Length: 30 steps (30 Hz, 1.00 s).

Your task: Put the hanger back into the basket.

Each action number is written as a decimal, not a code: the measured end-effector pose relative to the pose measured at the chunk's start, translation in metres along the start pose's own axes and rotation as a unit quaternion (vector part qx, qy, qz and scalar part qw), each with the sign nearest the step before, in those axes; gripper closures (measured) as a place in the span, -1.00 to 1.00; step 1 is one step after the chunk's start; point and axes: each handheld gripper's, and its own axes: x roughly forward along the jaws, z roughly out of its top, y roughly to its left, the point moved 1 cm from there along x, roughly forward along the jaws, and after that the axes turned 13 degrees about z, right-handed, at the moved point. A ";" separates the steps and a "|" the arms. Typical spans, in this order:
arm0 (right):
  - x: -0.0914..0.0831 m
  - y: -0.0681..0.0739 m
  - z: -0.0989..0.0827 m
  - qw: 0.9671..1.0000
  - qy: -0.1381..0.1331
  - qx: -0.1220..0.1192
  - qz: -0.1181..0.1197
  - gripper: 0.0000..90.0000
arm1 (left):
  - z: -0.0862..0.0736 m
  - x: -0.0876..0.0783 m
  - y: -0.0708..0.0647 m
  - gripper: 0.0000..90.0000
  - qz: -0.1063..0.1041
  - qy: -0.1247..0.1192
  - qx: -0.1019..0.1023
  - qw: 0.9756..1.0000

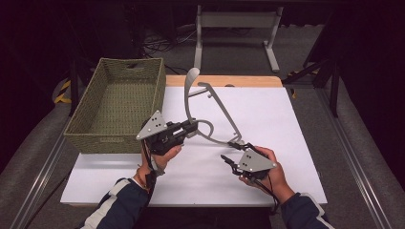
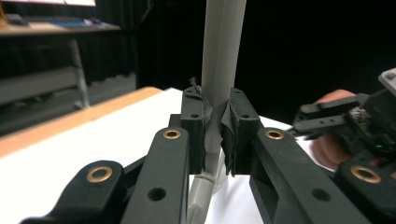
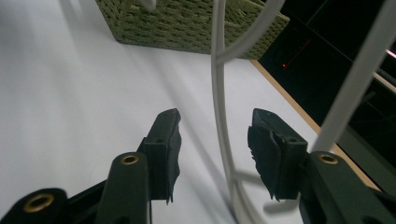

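Pinching the grey hanger [image 1: 210, 102] near its hook, my left gripper [image 1: 191, 129] has both pads pressed on the bar and holds it raised over the white table [image 1: 267, 119], just right of the woven basket [image 1: 119, 100]. My right gripper [image 1: 229, 152] stands spread, 1 thin bar of the hanger between its jaws, untouched.
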 end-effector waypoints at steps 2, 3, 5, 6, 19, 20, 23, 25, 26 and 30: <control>-0.004 0.001 -0.005 1.000 0.004 0.008 0.003 0.15 | 0.007 -0.001 0.001 0.79 0.008 -0.008 0.011 1.000; -0.006 0.001 -0.007 1.000 0.006 0.011 0.002 0.14 | 0.012 -0.002 0.002 0.79 0.012 -0.015 0.018 1.000; -0.008 0.002 -0.012 1.000 0.011 0.017 0.005 0.11 | 0.019 -0.002 0.003 0.79 0.019 -0.022 0.028 0.999; -0.009 0.002 -0.014 1.000 0.015 0.019 0.004 0.10 | 0.022 -0.002 0.004 0.79 0.024 -0.028 0.032 0.999; -0.014 0.003 -0.024 0.999 0.021 0.039 0.019 0.04 | 0.062 -0.026 0.024 0.79 0.079 -0.065 0.067 0.993; -0.013 0.004 -0.024 0.999 0.023 0.039 0.020 0.04 | 0.064 -0.029 0.027 0.79 0.087 -0.067 0.069 0.992; -0.010 0.005 -0.025 0.998 0.028 0.038 0.028 0.03 | 0.071 -0.038 0.038 0.79 0.105 -0.072 0.071 0.989; -0.008 0.006 -0.026 0.998 0.031 0.039 0.033 0.02 | 0.074 -0.042 0.044 0.79 0.113 -0.074 0.072 0.988; -0.007 0.006 -0.026 0.998 0.033 0.038 0.035 0.02 | 0.076 -0.044 0.047 0.79 0.119 -0.078 0.070 0.987; -0.003 0.008 -0.027 0.998 0.042 0.036 0.044 0.01 | 0.081 -0.055 0.058 0.79 0.134 -0.083 0.068 0.985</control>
